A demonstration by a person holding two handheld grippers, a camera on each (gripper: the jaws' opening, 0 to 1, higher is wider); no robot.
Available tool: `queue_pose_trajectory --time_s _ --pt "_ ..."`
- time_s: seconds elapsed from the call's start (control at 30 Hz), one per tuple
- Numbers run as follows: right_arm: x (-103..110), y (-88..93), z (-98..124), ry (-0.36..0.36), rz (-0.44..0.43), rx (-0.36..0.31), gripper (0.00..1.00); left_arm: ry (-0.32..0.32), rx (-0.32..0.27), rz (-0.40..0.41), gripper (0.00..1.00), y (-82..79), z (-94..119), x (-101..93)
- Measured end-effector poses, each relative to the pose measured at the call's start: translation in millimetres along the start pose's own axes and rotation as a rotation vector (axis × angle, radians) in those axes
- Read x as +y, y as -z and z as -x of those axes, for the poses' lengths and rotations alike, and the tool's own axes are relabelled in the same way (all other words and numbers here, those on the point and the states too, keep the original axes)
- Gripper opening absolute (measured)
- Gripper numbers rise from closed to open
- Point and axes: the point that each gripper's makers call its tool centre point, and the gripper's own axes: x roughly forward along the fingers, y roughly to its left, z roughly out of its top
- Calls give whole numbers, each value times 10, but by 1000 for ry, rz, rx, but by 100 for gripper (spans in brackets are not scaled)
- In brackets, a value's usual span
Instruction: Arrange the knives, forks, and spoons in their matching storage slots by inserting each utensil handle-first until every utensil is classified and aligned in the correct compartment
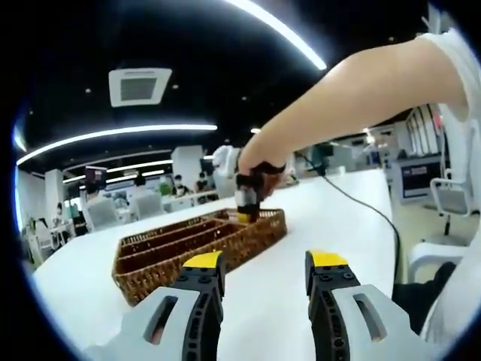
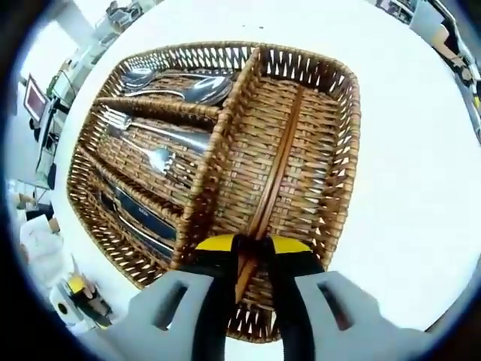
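A woven wicker tray (image 1: 158, 259) sits on the white table (image 1: 316, 210). In the left gripper view my left gripper (image 1: 265, 262) hovers open and holds nothing, short of the tray's near side. A person's hand holds my right gripper (image 1: 248, 199) over the tray's far end. From above, the tray (image 2: 342, 150) holds spoons (image 2: 195, 89), forks (image 2: 150, 143) and dark-handled knives (image 2: 139, 210) in three narrow slots. A thin brown wooden stick (image 2: 282, 150) lies along the wide compartment. My right gripper (image 2: 253, 244) is shut on the stick's near end.
A black cable (image 1: 361, 204) trails across the table toward the right edge. White chairs (image 1: 451, 197) stand beyond that edge. Desks and seated people fill the far left of the room. Small objects (image 2: 79, 295) sit past the table's edge.
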Motion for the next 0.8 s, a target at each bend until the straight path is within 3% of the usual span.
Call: queue_pose_trajectory --time_s 0.8 --pt "2 66 -55 14 37 31 14 0 1 1 42 1 -7 -18"
